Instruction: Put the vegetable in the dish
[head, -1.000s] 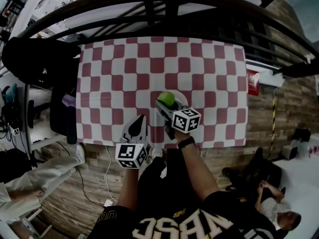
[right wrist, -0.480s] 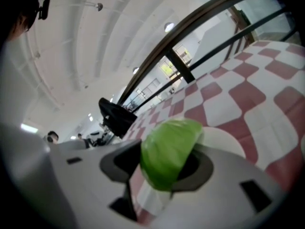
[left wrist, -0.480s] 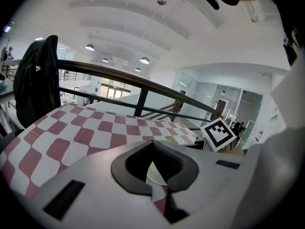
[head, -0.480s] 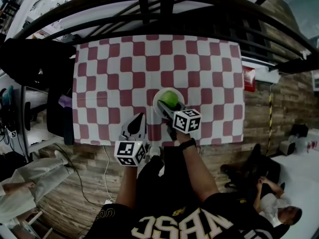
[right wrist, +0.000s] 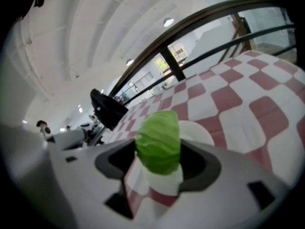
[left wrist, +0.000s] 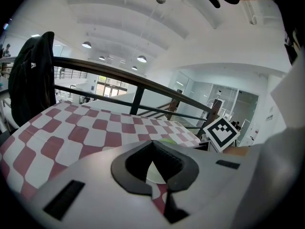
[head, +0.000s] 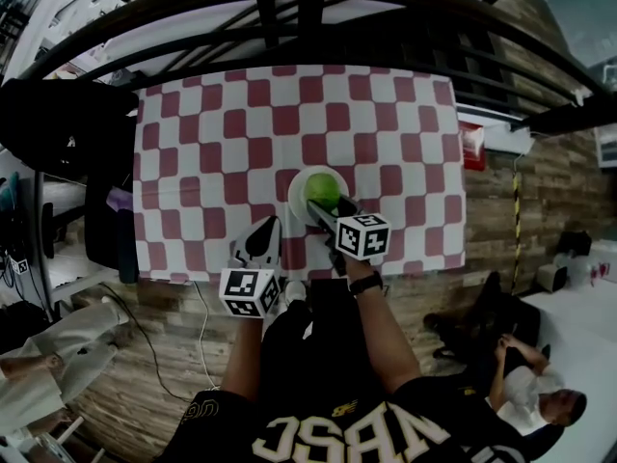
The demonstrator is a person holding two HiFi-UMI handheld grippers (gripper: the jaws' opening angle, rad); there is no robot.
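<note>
Two grippers: right gripper's (head: 326, 208) jaws are opening, green vegetable (right wrist: 158, 142) between them above the white dish (right wrist: 196, 130); left gripper (head: 270, 231) closed, empty.

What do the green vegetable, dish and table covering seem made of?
Vegetable: likely moulded plastic, a toy cabbage; its leaf ridges look uniform, faintly glossy.
Dish: white, smooth; ceramic or plastic, cannot tell.
Covering: printed checked cloth or vinyl, lying flat.

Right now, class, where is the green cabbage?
In the head view, the green cabbage is on the white dish, near the front centre of the checkered tablecloth. It is between the opening jaws of the right claw.
</note>
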